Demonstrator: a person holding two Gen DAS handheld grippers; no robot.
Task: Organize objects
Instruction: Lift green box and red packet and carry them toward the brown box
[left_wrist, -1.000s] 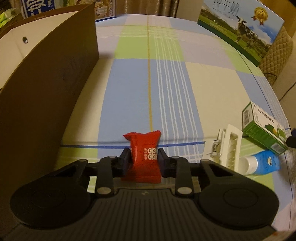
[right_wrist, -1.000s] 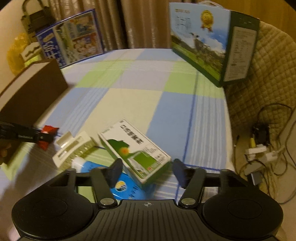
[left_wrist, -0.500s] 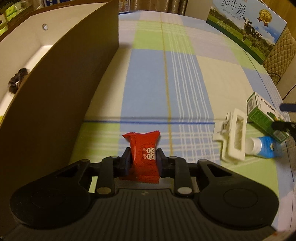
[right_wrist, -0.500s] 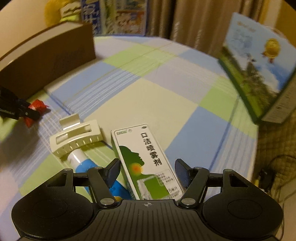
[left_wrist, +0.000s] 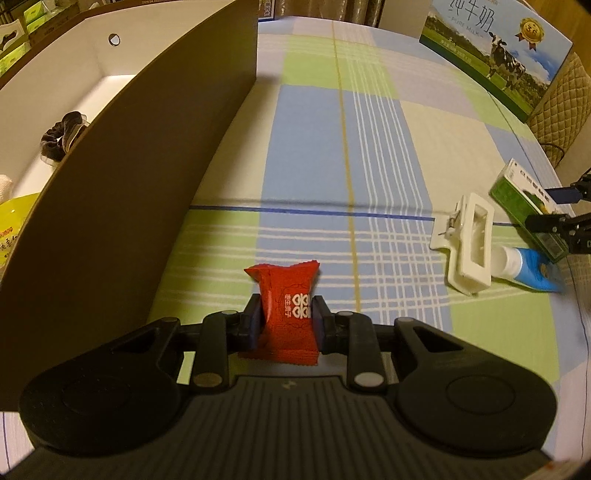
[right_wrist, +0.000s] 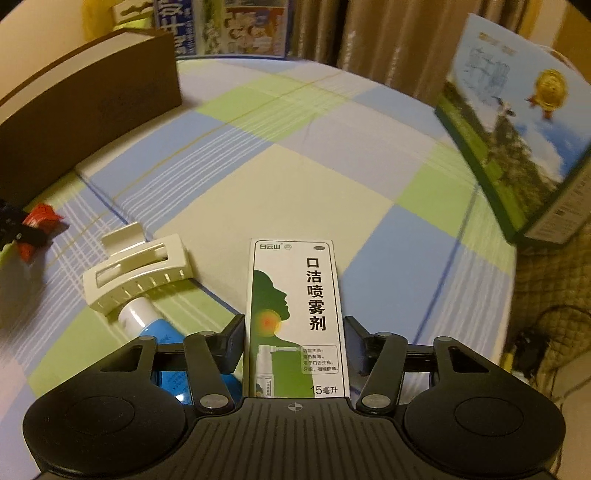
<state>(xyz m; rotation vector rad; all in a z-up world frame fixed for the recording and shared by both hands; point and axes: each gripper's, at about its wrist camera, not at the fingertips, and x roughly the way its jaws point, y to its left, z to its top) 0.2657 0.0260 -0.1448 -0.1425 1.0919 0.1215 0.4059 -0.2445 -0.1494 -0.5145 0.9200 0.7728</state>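
Left tool (left_wrist: 286, 326) is clamping one red candy (left_wrist: 288, 314), its jaws pressing in on the wrapper's two sides. The candy is sitting upright between the fingers, long axis running straight ahead from the tool, crimped end pointing forward. It is hanging above the checked table (left_wrist: 332, 147), just right of the brown box (left_wrist: 122, 199). That box is rising to the tool's left, open at the top, and one dark scrunchie (left_wrist: 62, 134) is lying inside with a yellow packet (left_wrist: 14, 229) nearer in.

Right tool (right_wrist: 293, 347) is standing with its jaws apart, one on each side of the spray carton (right_wrist: 295, 317); the left finger looks to be touching the carton's edge, the right one standing just off it. One carton, lying flat, long axis straight ahead along the fingers, printed face up. To the tool's left, one cream hair claw (right_wrist: 136, 273) is resting over the cap of one blue tube (right_wrist: 162, 347); the tube is running back under the left finger. Further left, the candy is showing in the other tool. One milk box (right_wrist: 517, 140) is standing ahead to the right.
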